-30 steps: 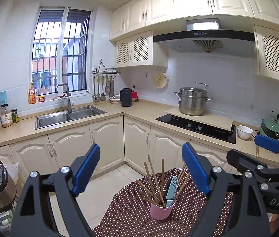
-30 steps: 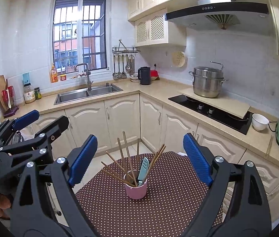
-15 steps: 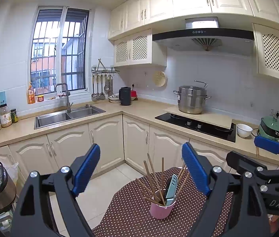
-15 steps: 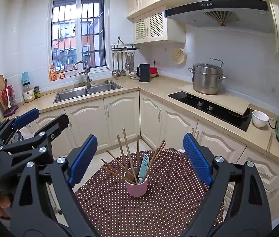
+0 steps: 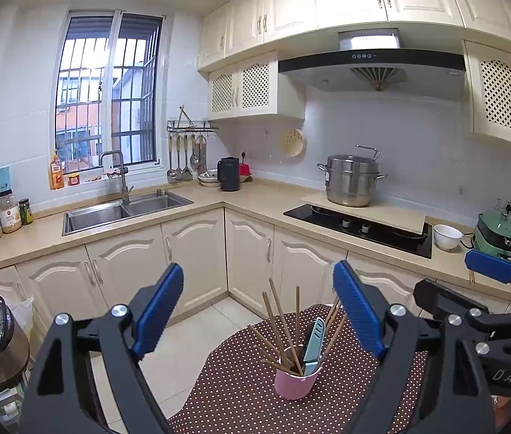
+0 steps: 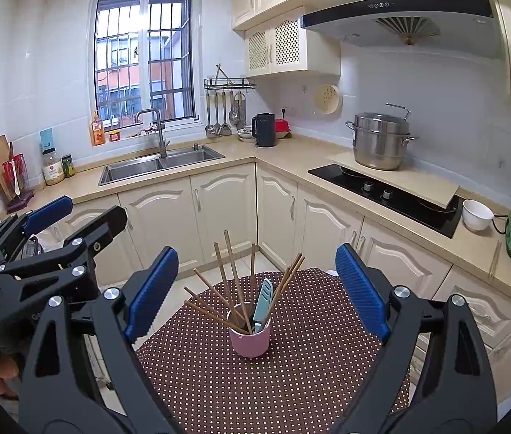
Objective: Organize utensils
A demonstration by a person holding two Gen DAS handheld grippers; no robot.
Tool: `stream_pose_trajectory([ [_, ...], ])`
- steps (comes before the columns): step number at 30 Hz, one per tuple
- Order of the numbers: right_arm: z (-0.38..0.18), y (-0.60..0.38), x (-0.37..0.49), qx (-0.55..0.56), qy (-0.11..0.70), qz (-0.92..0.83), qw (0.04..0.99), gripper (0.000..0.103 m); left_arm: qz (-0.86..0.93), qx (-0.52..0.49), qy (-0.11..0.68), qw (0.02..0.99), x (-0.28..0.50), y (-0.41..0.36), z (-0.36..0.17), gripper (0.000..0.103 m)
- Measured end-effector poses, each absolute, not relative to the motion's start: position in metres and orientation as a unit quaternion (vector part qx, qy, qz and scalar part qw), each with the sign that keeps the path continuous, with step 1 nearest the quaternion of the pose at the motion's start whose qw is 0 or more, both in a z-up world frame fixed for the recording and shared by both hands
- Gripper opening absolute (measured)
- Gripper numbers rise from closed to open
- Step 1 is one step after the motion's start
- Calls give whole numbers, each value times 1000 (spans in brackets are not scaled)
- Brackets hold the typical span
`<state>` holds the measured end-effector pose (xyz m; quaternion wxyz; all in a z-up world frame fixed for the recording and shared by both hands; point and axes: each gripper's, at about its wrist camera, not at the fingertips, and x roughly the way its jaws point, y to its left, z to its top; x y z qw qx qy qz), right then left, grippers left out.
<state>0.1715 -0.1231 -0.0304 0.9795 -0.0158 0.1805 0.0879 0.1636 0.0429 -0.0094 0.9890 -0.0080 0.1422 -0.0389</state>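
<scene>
- Your pink cup looks smooth and matt, like plastic or ceramic.
- The chopsticks in it look like plain wood.
- The dotted tablecloth is matt cloth.
- Your right gripper has ribbed blue pads on matt black arms.
- The steamer pot is shiny metal.

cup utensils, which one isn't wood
The teal knife in the pink cup: flat and plastic-looking, while the others are thin brown chopsticks.
</scene>
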Motion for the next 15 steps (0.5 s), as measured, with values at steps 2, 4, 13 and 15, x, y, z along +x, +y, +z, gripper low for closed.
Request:
stream_pose_trajectory([
  [2,-31,-123,172,-15,182,88,979,88,-39,-7,143,989,164,43,-10,83],
  [4,-33,-123,173,-14,183,88,979,88,-39,-7,144,989,165,43,-11,83],
  [13,-36,-121,172,-11,188,86,978,88,-43,-10,149,988,170,41,-14,83],
  [15,-36,-121,172,-11,190,85,978,88,-44,-10,150,988,171,40,-15,83],
])
